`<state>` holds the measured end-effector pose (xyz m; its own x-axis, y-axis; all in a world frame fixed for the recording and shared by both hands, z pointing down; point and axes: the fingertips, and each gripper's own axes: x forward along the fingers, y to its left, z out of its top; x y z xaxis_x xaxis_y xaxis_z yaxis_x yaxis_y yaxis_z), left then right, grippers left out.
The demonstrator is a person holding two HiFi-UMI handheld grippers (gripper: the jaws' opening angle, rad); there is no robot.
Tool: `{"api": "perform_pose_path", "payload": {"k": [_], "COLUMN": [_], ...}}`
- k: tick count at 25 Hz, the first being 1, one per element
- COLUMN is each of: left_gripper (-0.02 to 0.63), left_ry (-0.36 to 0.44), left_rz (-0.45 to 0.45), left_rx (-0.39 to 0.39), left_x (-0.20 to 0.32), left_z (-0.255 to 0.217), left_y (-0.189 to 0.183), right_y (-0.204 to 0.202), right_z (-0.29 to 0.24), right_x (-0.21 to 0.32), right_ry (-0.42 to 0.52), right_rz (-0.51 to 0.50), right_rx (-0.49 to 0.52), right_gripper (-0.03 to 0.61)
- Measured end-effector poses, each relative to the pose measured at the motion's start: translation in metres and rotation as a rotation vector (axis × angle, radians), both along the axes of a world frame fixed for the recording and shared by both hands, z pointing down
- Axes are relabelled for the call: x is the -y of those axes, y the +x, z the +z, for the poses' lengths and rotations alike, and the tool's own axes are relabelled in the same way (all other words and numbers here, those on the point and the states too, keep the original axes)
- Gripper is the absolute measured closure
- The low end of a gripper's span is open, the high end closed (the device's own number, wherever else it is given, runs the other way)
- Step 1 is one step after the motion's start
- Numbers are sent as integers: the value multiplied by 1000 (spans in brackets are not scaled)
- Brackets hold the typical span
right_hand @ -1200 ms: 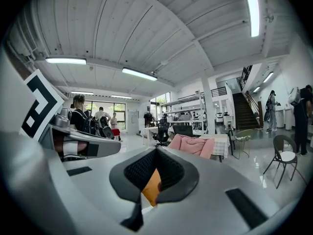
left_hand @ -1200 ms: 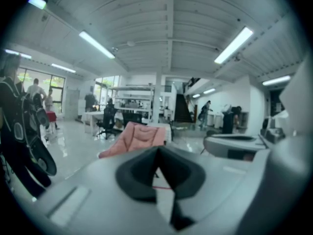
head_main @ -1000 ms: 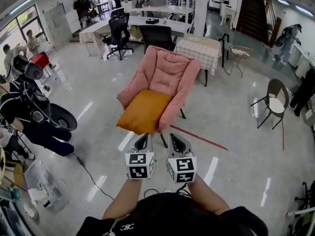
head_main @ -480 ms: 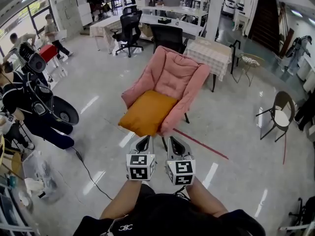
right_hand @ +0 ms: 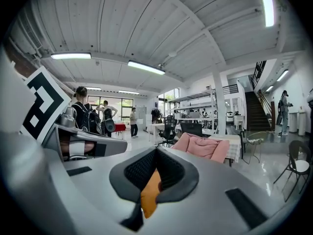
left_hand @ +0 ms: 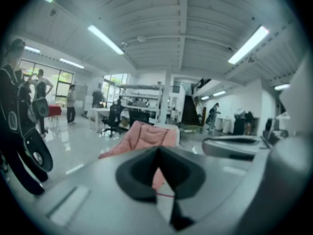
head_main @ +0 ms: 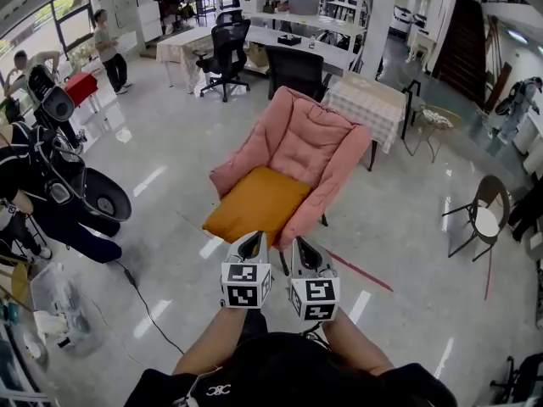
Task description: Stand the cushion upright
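I hold both tools pinched narrow and empty, side by side at lower centre: left gripper [head_main: 254, 239], right gripper [head_main: 302, 244]. The orange cushion [head_main: 254, 203] lies flat on the pink chair [head_main: 316, 138] seat, mid-frame, just above their tips.

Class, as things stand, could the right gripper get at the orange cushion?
Probably yes: the right gripper is just short of the orange cushion, nothing between, though its jaws are shut.

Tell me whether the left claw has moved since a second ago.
Yes. The left claw has moved forward toward the chair and cushion: the red floor line, ahead of its tip before, now lies level with it.
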<state>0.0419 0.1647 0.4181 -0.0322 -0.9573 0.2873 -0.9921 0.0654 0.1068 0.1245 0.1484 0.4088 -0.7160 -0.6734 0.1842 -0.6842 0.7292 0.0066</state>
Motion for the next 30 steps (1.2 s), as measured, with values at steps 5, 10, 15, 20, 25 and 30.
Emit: {"api": "perform_pose_path", "payload": {"k": [5,10,15,20,25,30], "left_gripper": [614,614,614,614,614,614], "left_ry": [17,21,36,47,38,35], "left_rz": [-3,2,11,15,25,37], "left_rx": [-14,-23,-32,-43,-54,-52], "left_x": [49,90,125,150,168,185], "left_z": [-1,-8,-15,-19,-12,-12], "left_y": [-44,-95,-137,-170,-200,-223], "right_y": [-42,-88,-129,-162,-191,-210], "right_z": [-2,-8,-12,-15,-8,-4], "right_x": [47,87,121,145,161,180], "right_ry": [15,14,13,4,-17,-33], "right_rz": [-1,8,15,12,27,52], "right_rx": [-11,-18,-27,-33,-31,-25], "right_gripper": [588,588,588,588,588,588]}}
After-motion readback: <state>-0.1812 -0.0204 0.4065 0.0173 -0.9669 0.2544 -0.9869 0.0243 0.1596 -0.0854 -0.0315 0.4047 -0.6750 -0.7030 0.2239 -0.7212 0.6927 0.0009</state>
